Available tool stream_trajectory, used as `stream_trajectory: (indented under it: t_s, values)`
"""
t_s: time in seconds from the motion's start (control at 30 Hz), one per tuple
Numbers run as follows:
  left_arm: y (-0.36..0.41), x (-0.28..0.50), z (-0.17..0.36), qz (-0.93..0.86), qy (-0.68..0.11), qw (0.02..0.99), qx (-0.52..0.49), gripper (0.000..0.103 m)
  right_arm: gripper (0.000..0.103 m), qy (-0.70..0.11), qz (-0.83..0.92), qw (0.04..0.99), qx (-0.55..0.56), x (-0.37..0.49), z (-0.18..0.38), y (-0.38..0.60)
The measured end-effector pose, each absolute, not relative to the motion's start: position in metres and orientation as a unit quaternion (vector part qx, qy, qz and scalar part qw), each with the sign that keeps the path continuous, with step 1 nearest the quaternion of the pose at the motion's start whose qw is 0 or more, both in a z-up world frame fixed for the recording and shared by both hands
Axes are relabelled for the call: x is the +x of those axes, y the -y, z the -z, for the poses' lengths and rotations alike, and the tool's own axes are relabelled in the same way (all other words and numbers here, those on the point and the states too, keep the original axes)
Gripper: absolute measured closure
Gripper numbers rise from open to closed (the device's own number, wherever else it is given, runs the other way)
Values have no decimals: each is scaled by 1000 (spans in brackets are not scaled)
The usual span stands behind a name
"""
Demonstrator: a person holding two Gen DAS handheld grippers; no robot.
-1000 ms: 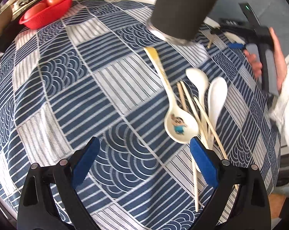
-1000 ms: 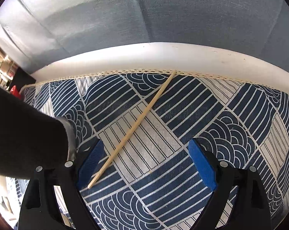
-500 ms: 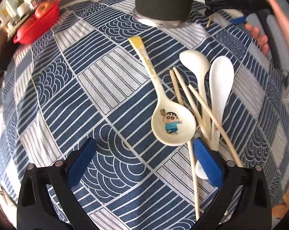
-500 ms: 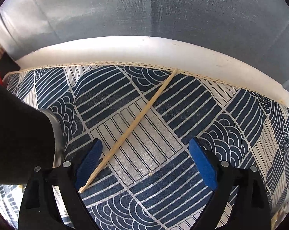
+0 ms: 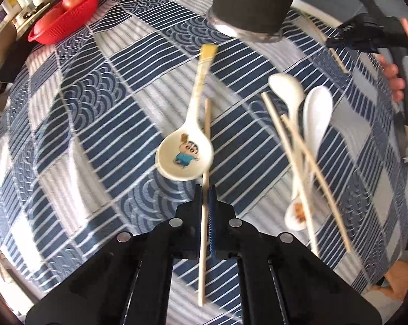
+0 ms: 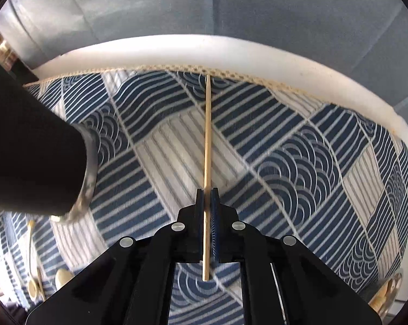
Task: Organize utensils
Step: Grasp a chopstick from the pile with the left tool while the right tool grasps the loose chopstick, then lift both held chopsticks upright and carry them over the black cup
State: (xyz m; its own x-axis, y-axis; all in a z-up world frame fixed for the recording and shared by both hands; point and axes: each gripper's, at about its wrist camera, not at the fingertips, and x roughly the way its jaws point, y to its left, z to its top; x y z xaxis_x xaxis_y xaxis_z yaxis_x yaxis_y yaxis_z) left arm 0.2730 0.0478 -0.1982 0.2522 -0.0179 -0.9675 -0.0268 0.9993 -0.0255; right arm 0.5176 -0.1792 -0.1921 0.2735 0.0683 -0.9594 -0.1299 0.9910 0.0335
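The left gripper (image 5: 206, 189) has just clenched its jaws on a chopstick (image 5: 207, 124) at 3 o'clock of the cartoon spoon (image 5: 184, 155). The right gripper (image 6: 207, 191) has just clenched another chopstick (image 6: 207, 135) on the desk (image 6: 285, 162).

No readable text, label, brand, number or sign shows in either view.
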Motion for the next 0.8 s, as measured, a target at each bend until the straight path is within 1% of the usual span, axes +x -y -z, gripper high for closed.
stream_trajectory:
  t_s: [0.1,0.4,0.8]
  values:
    - [-61,272,194,-8,-616,787,-33,99,98,-599,-68,797,-19,508,190,188]
    - [-88,267,174,-44,-609,791,-22,99,98,-591,-80,803,-2,486,174,210]
    - [-99,266,135,-60,-591,805,8,99,98,-546,-95,832,23,458,121,236]
